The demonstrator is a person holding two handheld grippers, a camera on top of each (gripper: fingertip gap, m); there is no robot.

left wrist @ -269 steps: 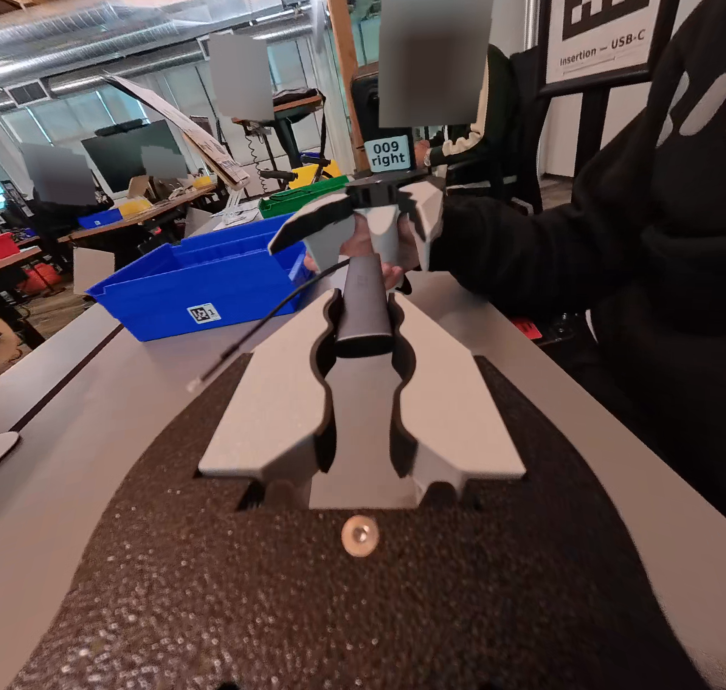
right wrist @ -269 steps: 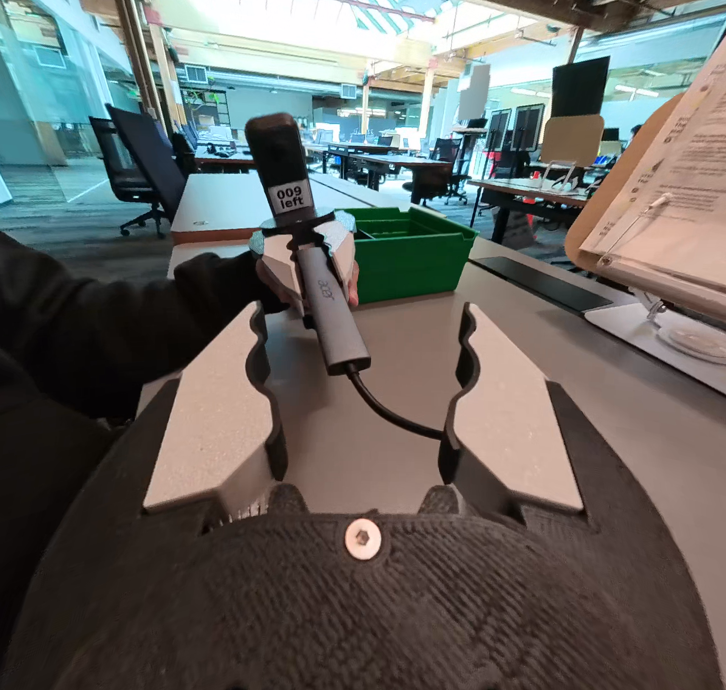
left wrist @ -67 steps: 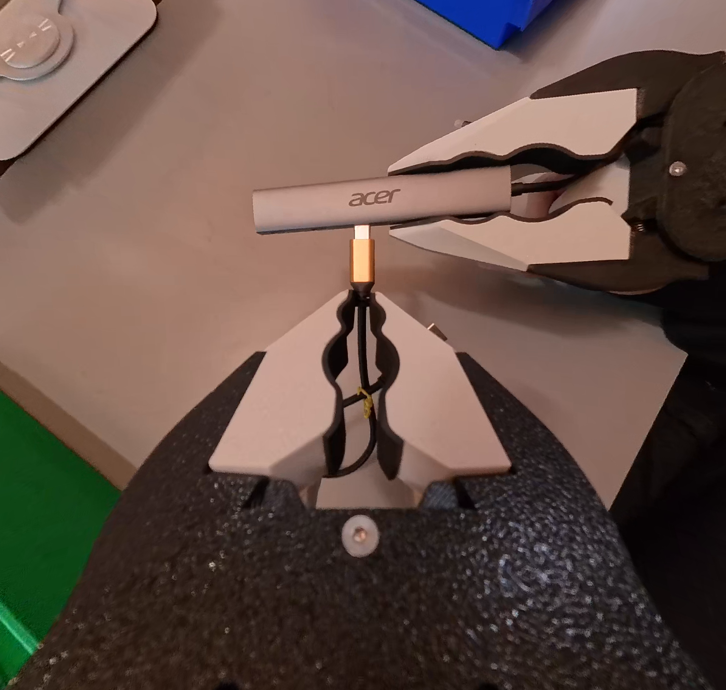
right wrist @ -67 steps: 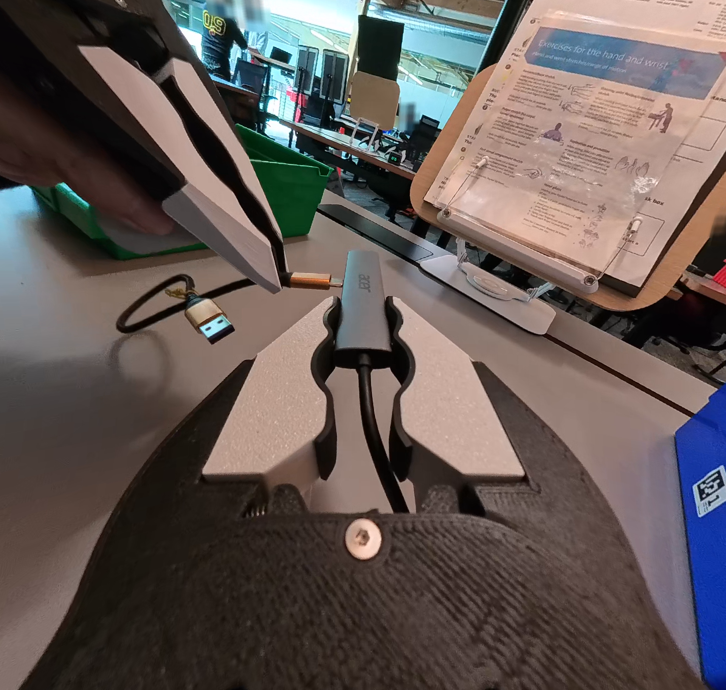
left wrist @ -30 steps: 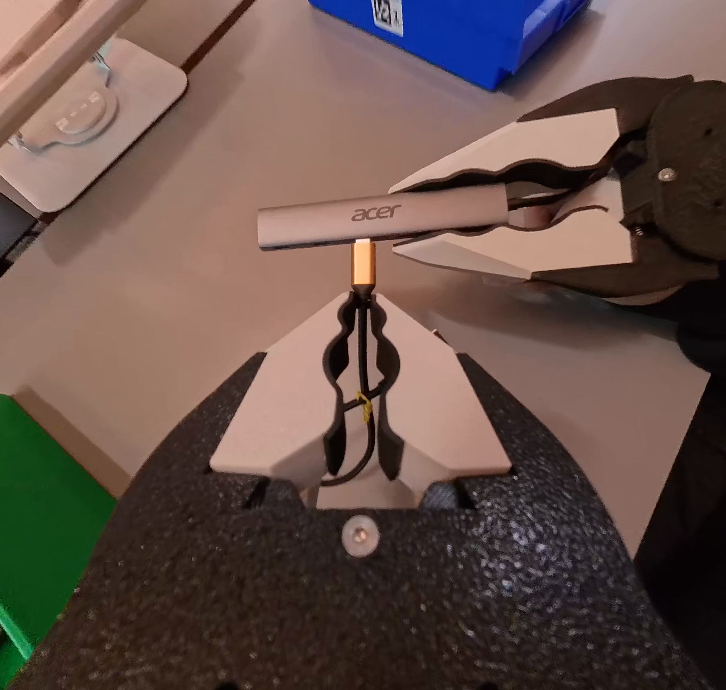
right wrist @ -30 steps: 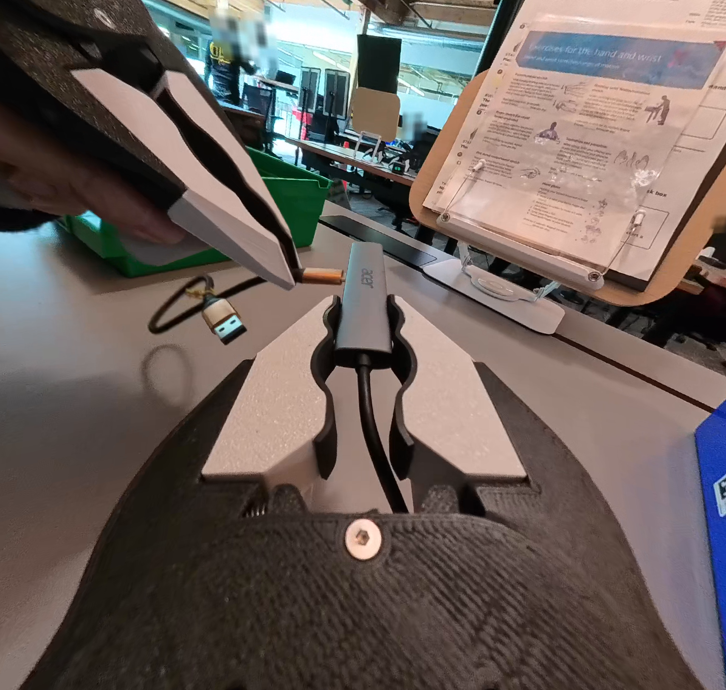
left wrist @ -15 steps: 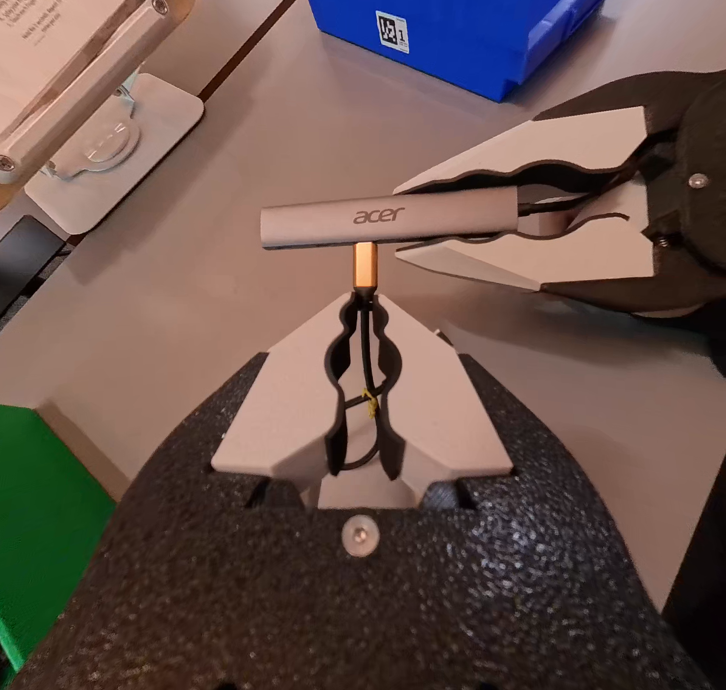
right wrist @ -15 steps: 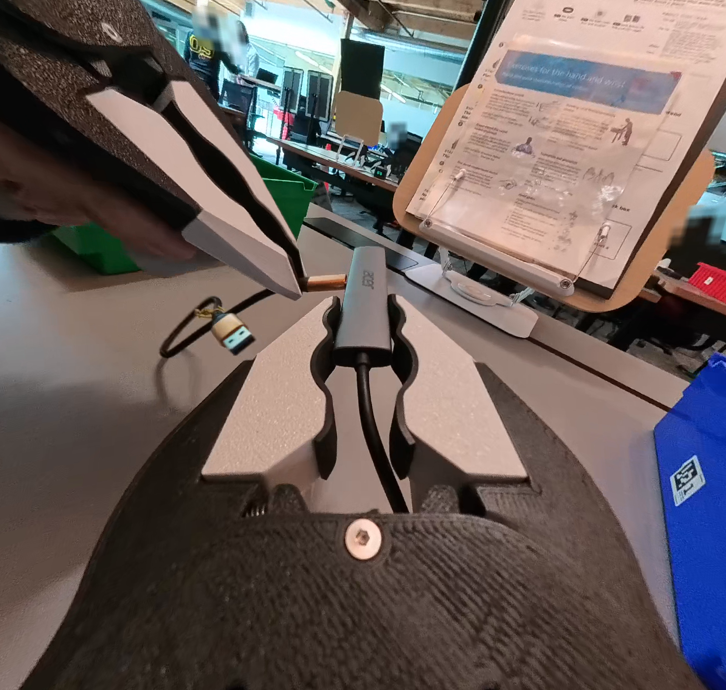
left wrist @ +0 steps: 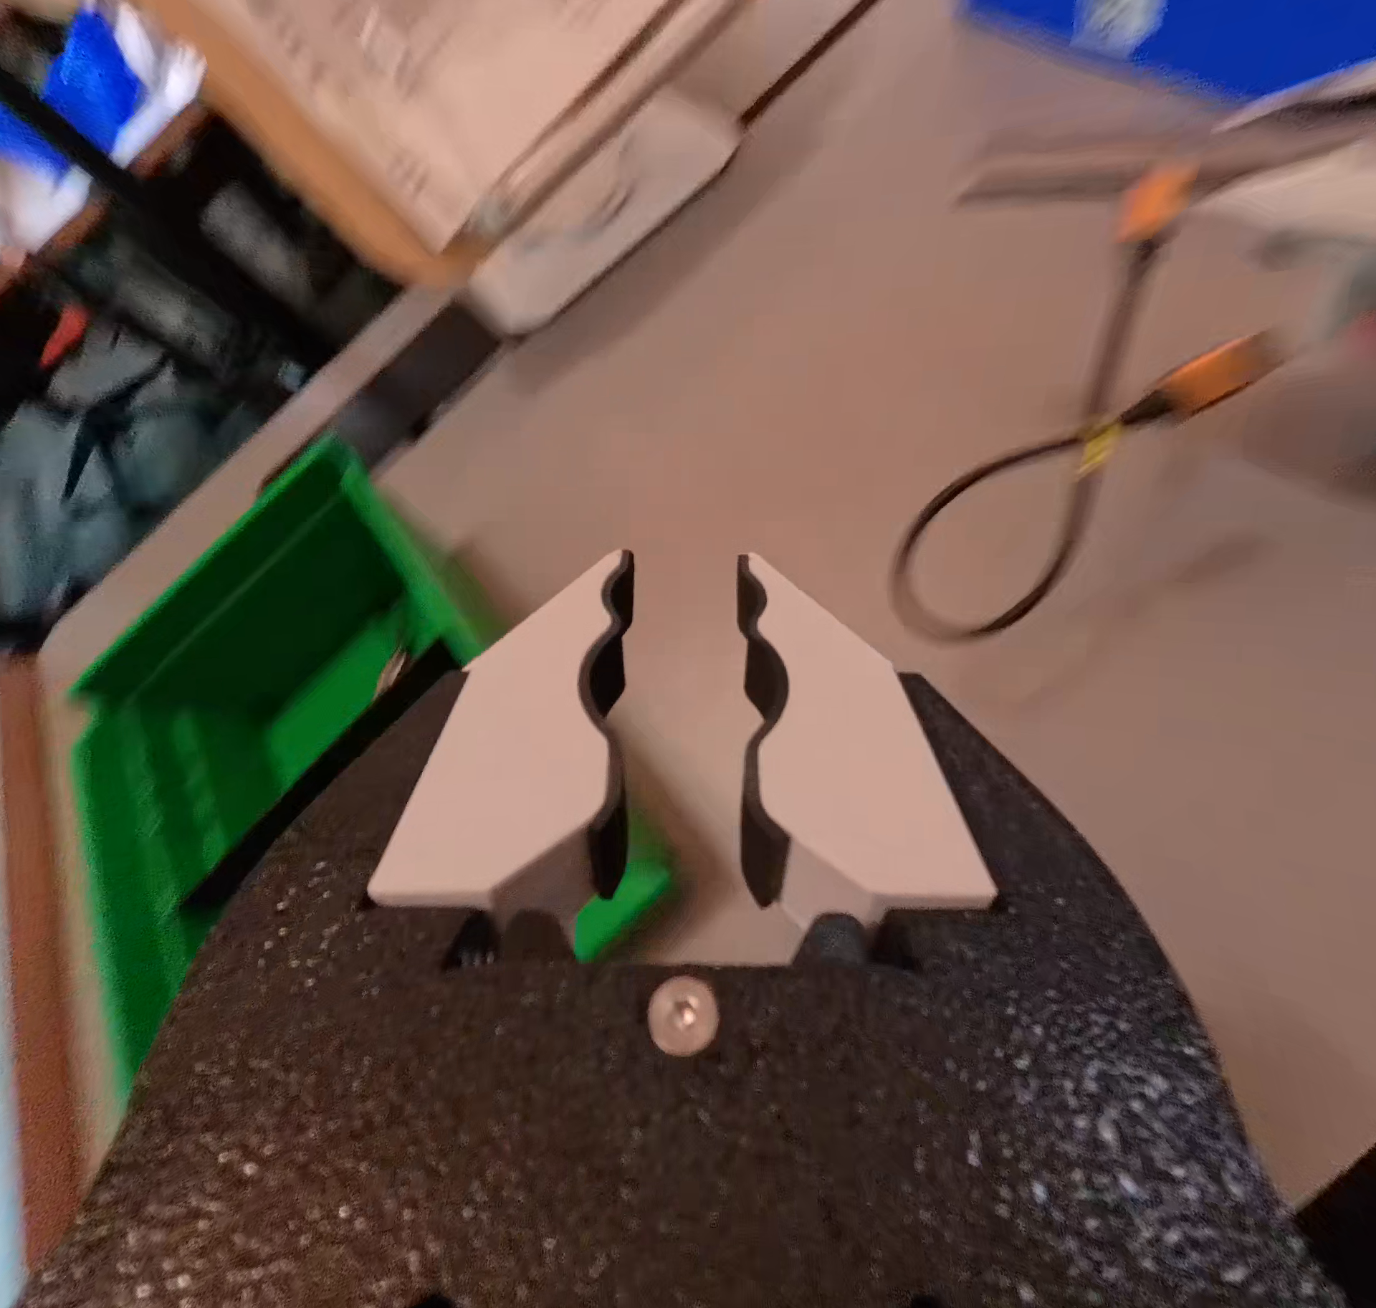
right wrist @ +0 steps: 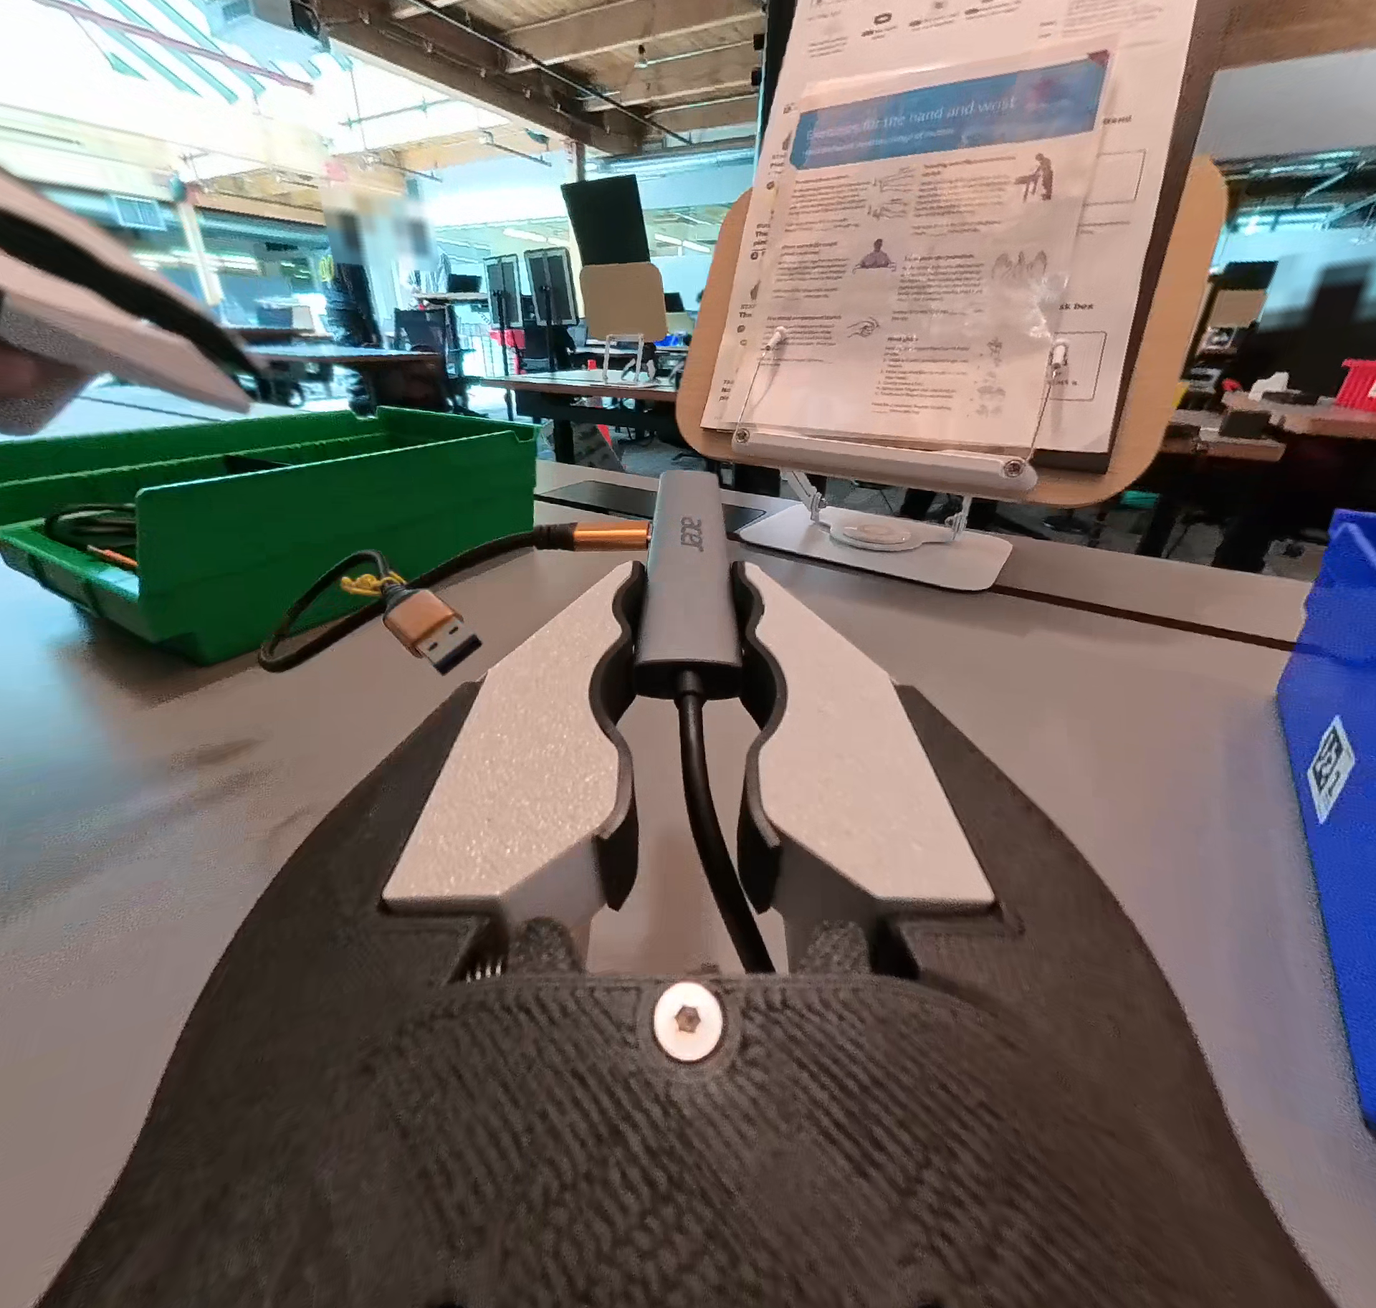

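Note:
My right gripper (right wrist: 686, 574) is shut on a grey USB hub (right wrist: 689, 527) and holds it level above the grey table (right wrist: 1042, 714). A black cable's gold plug (right wrist: 610, 535) sits in the hub's left side. The cable loops down, and its gold USB-A plug (right wrist: 432, 632) hangs free. My left gripper (left wrist: 685, 565) is open and empty, off to the left of the hub beside the green bin (left wrist: 223, 639). In the blurred left wrist view the cable loop (left wrist: 968, 527) hangs at the right. The left gripper (right wrist: 112, 334) also shows at the upper left of the right wrist view.
The green bin (right wrist: 298, 498) at the left holds another cable (right wrist: 89, 527). A blue bin (right wrist: 1333, 676) stands at the right. A document stand (right wrist: 931, 230) with papers stands behind the hub on a white base. My right fingertips sit around 20 centimeters from my left ones.
My left gripper has let go of the gold plug, opened, and swung away to the left toward the green bin. The plug stays in the hub, which the right gripper still holds.

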